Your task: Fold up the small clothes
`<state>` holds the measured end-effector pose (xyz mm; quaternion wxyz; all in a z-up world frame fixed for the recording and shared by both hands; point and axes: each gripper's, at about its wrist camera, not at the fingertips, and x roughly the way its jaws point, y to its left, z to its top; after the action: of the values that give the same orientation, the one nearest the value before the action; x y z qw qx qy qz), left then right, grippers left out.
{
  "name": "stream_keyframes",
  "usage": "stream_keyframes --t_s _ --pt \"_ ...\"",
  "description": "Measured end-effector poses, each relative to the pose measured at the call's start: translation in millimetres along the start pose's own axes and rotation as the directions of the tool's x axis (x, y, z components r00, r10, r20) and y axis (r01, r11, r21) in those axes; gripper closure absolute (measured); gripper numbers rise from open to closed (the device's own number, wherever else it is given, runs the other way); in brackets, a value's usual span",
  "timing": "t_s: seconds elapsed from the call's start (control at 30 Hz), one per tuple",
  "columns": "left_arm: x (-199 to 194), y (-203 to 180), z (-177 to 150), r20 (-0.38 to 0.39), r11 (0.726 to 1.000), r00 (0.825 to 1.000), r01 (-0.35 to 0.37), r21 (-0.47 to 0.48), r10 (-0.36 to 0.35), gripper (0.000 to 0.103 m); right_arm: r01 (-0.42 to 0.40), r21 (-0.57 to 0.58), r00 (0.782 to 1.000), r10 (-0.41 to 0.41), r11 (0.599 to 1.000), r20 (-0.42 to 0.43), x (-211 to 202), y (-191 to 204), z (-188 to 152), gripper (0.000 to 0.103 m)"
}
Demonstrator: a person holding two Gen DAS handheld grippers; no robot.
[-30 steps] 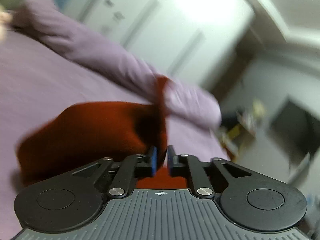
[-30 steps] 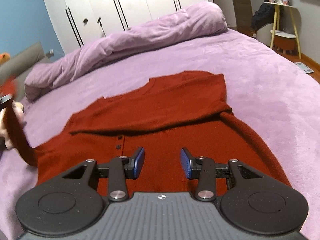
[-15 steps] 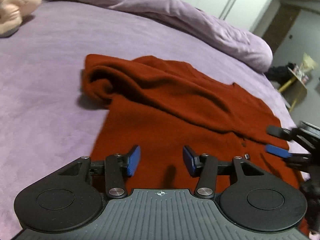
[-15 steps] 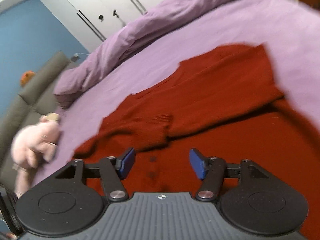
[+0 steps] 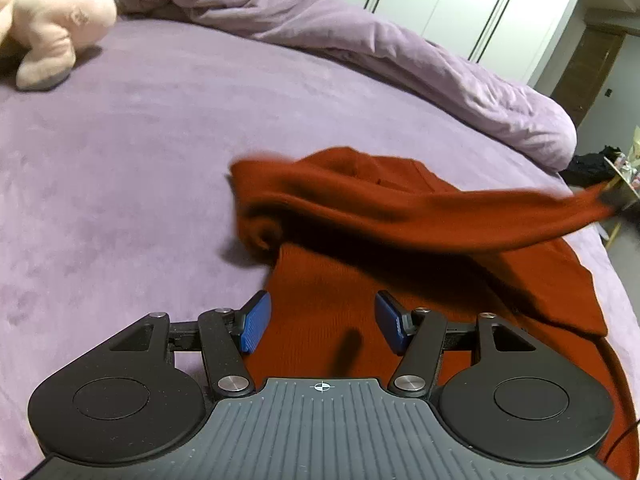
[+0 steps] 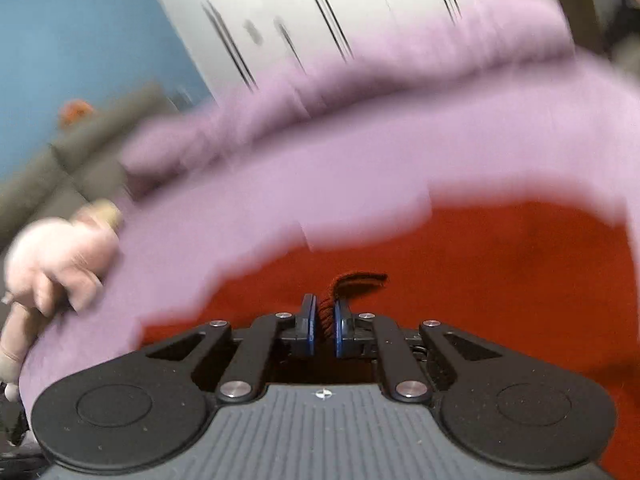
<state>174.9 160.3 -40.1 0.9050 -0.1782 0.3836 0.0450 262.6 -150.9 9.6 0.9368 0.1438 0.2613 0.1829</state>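
- The left gripper [image 5: 320, 322] has its jaws about half apart and they are opening. Nothing is pressed between the blue pads [image 5: 253, 323]; through the gap one sees only red knit lying below.
- Just in front of this gripper lies the red sweater [image 5: 320, 280], flat on the purple bed sheet [image 5: 120, 160]. Its left edge passes near the left pad.
- A little farther, one sleeve [image 5: 420, 212] of the sweater is lifted and stretched across the body of the garment toward the right edge of the view. It is blurred, and it throws a dark shadow on the knit under it.
- The right gripper [image 6: 322, 322] has its jaws almost together, and they pinch a fold of the red sweater [image 6: 480, 280]. A dark edge of knit stands up from between the pads [image 6: 309, 320].
- Beyond the right gripper the rest of the sweater spreads over the sheet, to the right and ahead. This view is strongly blurred.
- Farther on the bed, at the left, lies a pink plush toy [image 5: 52, 16].
- At the far side of the bed is a rolled purple duvet [image 5: 360, 44], and behind it a white wardrobe [image 5: 460, 4].
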Motion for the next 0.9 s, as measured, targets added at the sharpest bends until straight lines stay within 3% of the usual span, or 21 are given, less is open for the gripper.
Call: stream_keyframes --t_s 0.1,0.17,0.27,0.37,0.47,0.53,0.67,0.7,0.73,0.77,0.83,0.9 --pt "3 -5 1 0.006 1.0 1.0 0.004 0.019 -0.004 0.038 0.136 -0.155 0.984 -0.114 0.979 0.14 -25 -11 11 0.095" --pt "7 -8 0 -0.003 1.0 1.0 0.006 0.028 -0.006 0.038 0.202 -0.173 0.978 -0.189 0.964 0.085 -19 -33 4 0.095" --pt "10 -13 0 -0.011 0.999 1.0 0.005 0.054 -0.004 0.038 0.271 -0.185 0.954 -0.289 0.945 -0.078 3 -72 -21 0.094" --pt "11 -18 2 -0.007 0.995 1.0 -0.007 0.096 0.008 0.038 0.263 -0.088 0.944 -0.275 0.961 -0.182 11 -104 -39 0.092" --pt "13 -19 5 -0.007 0.994 1.0 -0.014 0.109 0.015 0.038 0.267 0.1 0.943 -0.238 0.959 -0.234 13 -127 -44 0.075" --pt "14 -19 5 -0.01 0.995 1.0 -0.014 0.103 0.015 0.038 0.227 0.201 0.956 -0.179 0.953 -0.233 16 -139 -47 0.063" --pt "17 -22 4 -0.019 0.992 1.0 -0.018 0.123 0.02 0.036 0.209 0.217 0.956 -0.153 0.954 -0.249 27 -131 -46 0.058" --pt "17 -23 3 -0.019 0.991 1.0 -0.02 0.131 0.022 0.035 0.213 0.189 0.952 -0.16 0.959 -0.259 30 -126 -44 0.061" --pt "19 -24 2 -0.021 0.99 0.999 -0.024 0.14 0.027 0.035 0.211 0.159 0.95 -0.165 0.964 -0.264 33 -120 -42 0.08" --pt "20 -25 2 -0.024 0.989 0.999 -0.031 0.148 0.035 0.035 0.204 0.122 0.949 -0.165 0.971 -0.27 36 -114 -40 0.093" --pt "24 -25 3 -0.026 0.987 0.998 -0.045 0.157 0.05 0.035 0.213 -0.012 0.956 -0.211 0.977 -0.202 37 -89 -29 0.097" --pt "28 -24 7 -0.023 0.987 0.998 -0.061 0.148 0.065 0.035 0.265 -0.195 0.96 -0.276 0.944 -0.036 21 -61 -16 0.097"
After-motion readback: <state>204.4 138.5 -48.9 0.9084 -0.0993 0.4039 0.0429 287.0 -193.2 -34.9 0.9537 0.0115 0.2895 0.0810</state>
